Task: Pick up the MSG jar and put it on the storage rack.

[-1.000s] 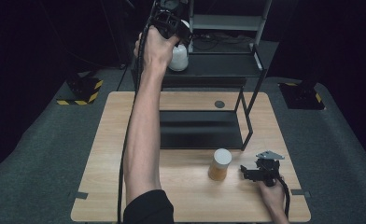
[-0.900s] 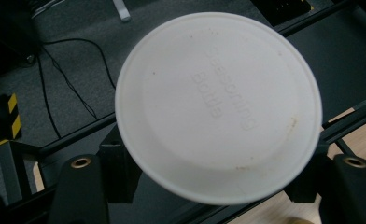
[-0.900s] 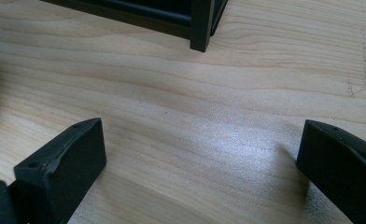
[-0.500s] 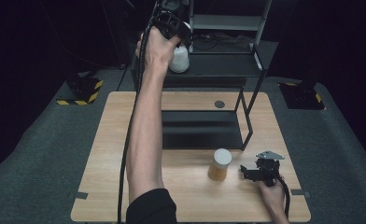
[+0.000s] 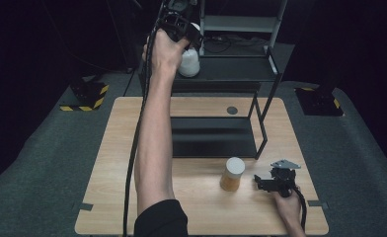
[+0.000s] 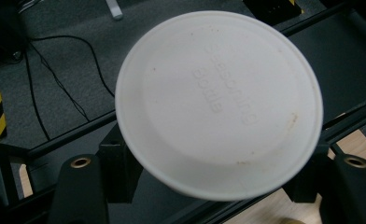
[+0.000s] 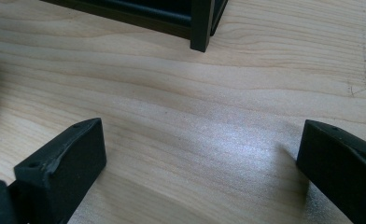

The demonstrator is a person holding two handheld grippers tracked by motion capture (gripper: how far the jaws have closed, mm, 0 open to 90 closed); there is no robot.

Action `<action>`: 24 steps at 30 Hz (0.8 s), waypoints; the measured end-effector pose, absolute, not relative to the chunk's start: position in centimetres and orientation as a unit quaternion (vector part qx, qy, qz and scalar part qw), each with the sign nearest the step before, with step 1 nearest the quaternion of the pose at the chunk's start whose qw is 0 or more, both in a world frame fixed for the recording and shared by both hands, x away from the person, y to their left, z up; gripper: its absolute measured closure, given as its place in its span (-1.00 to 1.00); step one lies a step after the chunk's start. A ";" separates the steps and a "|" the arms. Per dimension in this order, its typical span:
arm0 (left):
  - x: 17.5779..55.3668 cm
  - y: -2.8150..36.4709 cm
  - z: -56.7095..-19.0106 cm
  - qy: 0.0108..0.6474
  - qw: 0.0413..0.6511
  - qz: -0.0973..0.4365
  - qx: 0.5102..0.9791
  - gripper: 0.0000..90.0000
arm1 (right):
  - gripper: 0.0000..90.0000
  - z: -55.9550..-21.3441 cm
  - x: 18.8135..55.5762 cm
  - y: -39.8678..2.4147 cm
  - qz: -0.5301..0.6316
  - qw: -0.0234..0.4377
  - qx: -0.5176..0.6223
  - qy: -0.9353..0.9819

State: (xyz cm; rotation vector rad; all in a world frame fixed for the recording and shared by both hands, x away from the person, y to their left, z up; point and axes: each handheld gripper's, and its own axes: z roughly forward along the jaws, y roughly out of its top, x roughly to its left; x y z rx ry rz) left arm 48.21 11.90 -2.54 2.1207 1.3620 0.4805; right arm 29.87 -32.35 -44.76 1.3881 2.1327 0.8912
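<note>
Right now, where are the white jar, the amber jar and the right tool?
white jar [image 6: 218,100]: left gripper view, lid top.
amber jar [image 5: 231,174]: high view, its side.
right tool [image 5: 266,182]: high view, between its tips.

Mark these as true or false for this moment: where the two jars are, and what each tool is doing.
1. The left tool is up at the top shelf with the white jar between its jaws. True.
2. The right tool is shut. False: its jaws stand wide apart over bare table.
3. The amber jar stands upright on the table, left of the right tool. True.
4. The amber jar sits on the lower shelf. False: it stands on the wood in front of the rack.
</note>
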 end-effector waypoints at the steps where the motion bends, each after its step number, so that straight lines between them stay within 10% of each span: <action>1: 48.2 11.9 -2.5 0.508 0.283 0.179 0.793 -0.23 | -0.98 -44.8 29.9 -32.3 0.322 0.221 0.502 0.772; 13: 46.4 12.3 -2.8 0.502 0.293 0.212 0.785 -0.85 | -0.98 -44.8 29.9 -32.4 0.322 0.221 0.502 0.772; 24: 44.5 12.8 -3.3 0.495 0.297 0.227 0.784 -0.99 | -0.98 -44.8 29.9 -32.3 0.322 0.221 0.502 0.771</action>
